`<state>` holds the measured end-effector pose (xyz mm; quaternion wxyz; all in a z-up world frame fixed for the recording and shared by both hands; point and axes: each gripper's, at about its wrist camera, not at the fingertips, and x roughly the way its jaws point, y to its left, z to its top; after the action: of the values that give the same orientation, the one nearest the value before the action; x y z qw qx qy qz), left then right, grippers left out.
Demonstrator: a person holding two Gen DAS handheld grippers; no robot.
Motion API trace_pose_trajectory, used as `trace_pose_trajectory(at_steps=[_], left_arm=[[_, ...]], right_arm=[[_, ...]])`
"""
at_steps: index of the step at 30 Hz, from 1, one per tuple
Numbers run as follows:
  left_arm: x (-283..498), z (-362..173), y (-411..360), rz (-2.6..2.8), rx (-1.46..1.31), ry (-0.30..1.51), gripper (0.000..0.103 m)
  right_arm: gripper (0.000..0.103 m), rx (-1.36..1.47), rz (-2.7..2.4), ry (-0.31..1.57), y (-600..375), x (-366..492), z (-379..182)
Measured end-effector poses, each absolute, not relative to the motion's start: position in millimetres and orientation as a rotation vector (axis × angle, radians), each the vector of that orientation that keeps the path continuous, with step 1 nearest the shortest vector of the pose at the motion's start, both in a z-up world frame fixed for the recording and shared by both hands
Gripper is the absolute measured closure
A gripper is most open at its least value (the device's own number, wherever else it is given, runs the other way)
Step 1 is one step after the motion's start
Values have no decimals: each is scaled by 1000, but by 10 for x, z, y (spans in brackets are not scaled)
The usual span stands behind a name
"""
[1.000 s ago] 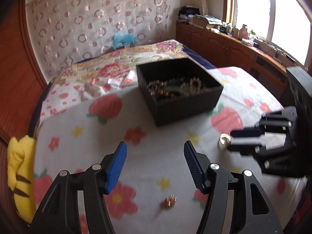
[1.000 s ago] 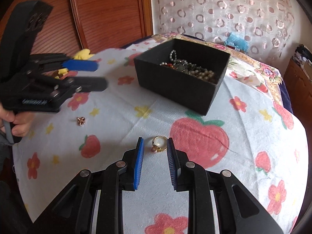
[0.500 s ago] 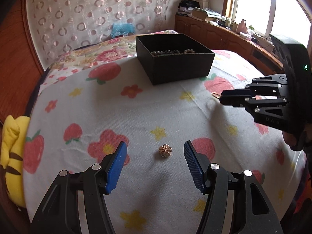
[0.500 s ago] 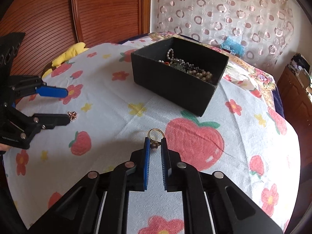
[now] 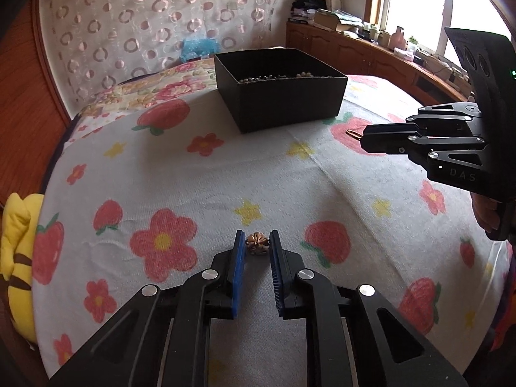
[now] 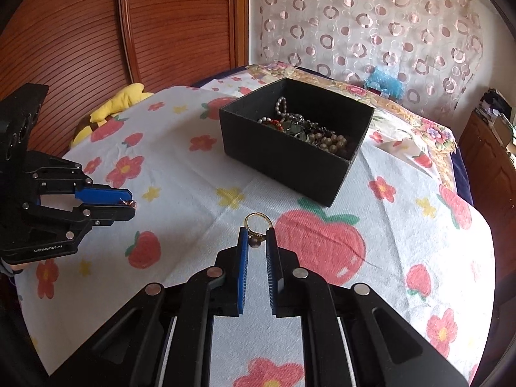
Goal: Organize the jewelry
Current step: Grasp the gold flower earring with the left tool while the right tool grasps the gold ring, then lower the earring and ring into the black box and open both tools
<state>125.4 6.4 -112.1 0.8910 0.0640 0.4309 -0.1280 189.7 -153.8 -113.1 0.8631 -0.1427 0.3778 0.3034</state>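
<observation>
With beads and chains already heaped in the black box (image 6: pixel 290 158), two pieces remain on the bedspread (image 5: pixel 338 193): the left gripper (image 5: pixel 256 243) has just closed on the copper flower charm (image 5: pixel 257 242), the right gripper (image 6: pixel 257 242) pinches the gold ring (image 6: pixel 258 225).

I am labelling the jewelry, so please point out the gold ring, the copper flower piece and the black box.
gold ring (image 6: pixel 259 221): right wrist view, on its band, above the pads.
copper flower piece (image 5: pixel 257 242): left wrist view, on its petalled top.
black box (image 6: pixel 283 161): right wrist view, on its front wall.
</observation>
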Motion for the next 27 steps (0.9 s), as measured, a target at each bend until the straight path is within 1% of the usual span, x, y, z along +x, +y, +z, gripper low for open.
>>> trace_pose_trajectory(at_steps=[7,16,27], left_arm=[[1320,-998,62,-250,123,863,89],[1567,-738,46,-233,108,810,89],[1803,-557,-12,-218,122,777,89]], right_arm=[[91,-284,617,763,-1571,2025,-997],[91,-243,573,710,-1584,2403,-711],[91,-180,531,737,-1579,2982,-714]])
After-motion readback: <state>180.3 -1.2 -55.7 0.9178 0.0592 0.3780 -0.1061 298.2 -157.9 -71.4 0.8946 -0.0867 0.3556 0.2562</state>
